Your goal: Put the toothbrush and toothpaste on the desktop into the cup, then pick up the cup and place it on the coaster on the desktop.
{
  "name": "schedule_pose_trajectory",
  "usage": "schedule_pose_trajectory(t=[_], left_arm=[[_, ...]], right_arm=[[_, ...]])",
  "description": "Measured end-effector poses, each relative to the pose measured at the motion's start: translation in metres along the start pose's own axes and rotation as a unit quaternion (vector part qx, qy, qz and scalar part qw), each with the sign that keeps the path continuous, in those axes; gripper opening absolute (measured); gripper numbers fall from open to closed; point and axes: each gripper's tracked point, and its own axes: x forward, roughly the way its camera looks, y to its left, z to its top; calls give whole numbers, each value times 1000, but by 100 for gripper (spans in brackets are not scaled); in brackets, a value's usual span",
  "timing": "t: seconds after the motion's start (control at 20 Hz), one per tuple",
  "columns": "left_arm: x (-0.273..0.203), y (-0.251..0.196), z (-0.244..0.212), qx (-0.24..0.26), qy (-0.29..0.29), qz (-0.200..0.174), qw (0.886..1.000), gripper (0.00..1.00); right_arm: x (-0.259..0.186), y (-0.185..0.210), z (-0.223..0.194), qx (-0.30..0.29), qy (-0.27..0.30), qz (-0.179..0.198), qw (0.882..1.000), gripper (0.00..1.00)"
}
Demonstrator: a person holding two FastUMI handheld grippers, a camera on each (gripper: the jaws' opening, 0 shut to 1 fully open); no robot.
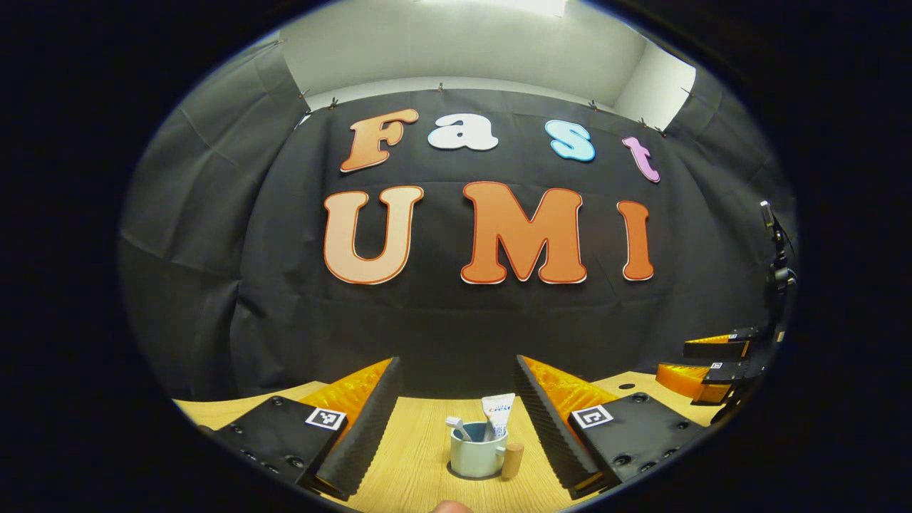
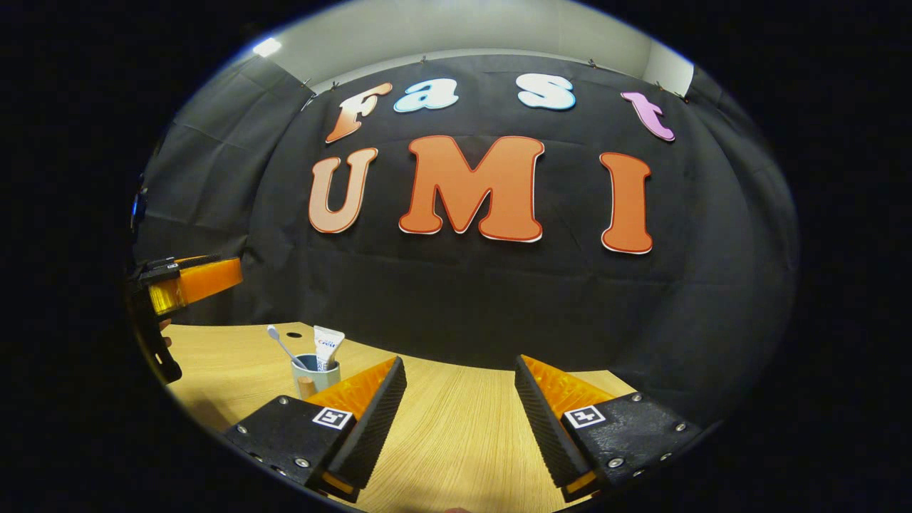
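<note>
Desktop (image 1: 420, 442) w/ cup (image 1: 476, 456) on a dark coaster (image 1: 459, 472), toothbrush (image 1: 458, 427) & toothpaste (image 1: 498, 415) inside: task looks all but done, next move likely just backing off. Left gripper (image 1: 456, 420) frames the cup, jaws released, as are the right gripper (image 2: 459, 420)'s; right gripper view puts the cup far left.

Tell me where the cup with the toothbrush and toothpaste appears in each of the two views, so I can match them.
Left gripper view: the cup sits low at centre, on the wooden desktop, between the left gripper's open fingers.
Right gripper view: the cup is at lower left, just beyond the right gripper's left finger.
Shared landmark: the toothpaste standing in the cup beside the toothbrush.
</note>
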Motion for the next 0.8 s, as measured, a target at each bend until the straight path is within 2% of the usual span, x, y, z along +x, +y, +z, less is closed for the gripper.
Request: schedule_pose_trajectory(t=[0.65,0.75,0.8], left_arm=[[0,-10,-9,11,13,-7,1000,100],[1,-10,-12,9,16,-6,1000,96],[0,-9,-13,9,18,-6,1000,99]], right_arm=[[0,-1,2,-11,11,5,1000,96],[-1,0,2,-9,11,6,1000,96],[-1,0,1,-9,12,5,1000,96]])
